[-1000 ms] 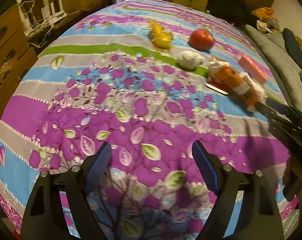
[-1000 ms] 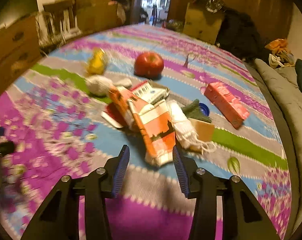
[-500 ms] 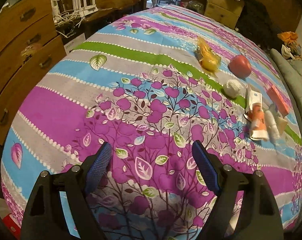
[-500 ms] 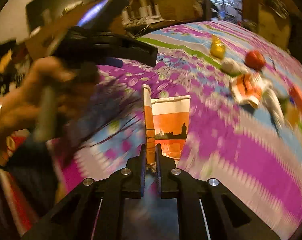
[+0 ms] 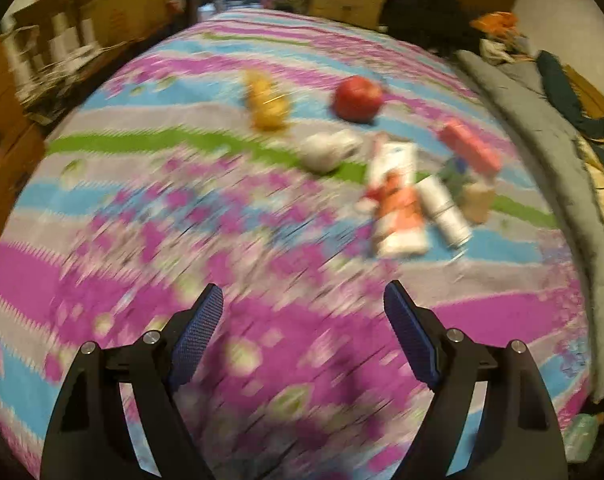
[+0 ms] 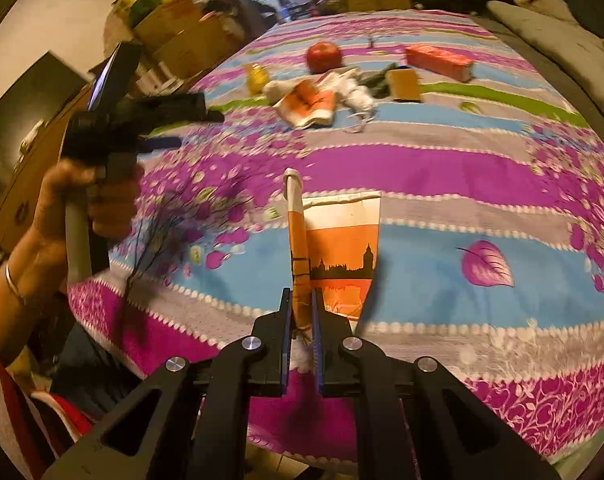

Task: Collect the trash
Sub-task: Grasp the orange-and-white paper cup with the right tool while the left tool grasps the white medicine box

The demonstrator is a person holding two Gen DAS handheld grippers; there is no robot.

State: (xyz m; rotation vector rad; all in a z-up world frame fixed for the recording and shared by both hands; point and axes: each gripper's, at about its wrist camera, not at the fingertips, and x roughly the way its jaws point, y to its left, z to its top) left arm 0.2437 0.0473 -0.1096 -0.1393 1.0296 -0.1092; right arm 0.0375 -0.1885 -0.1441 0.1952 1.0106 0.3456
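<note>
Right gripper (image 6: pixel 302 322) is seen clamped on an orange-and-white paper bag (image 6: pixel 334 256), its jaws pressed together on the bag's folded edge; the bag is held up above the near part of the flowered bedspread (image 6: pixel 442 168). Left gripper (image 5: pixel 304 332) is seen with its jaws wide apart and nothing between them, above the near purple band of the bedspread; the left view is blurred. Remaining litter is found beyond the held bag, toward the far side of the bedspread: a second orange-and-white bag (image 6: pixel 310 106), a white crumpled wad (image 5: pixel 328 150), a pink carton (image 6: pixel 438 62), a tan box (image 6: pixel 402 85). A red apple (image 6: pixel 323 55) and a yellow item (image 6: pixel 256 76) lie just past that cluster. The hand (image 6: pixel 90 200) holding the left gripper is visible left of the held bag.
</note>
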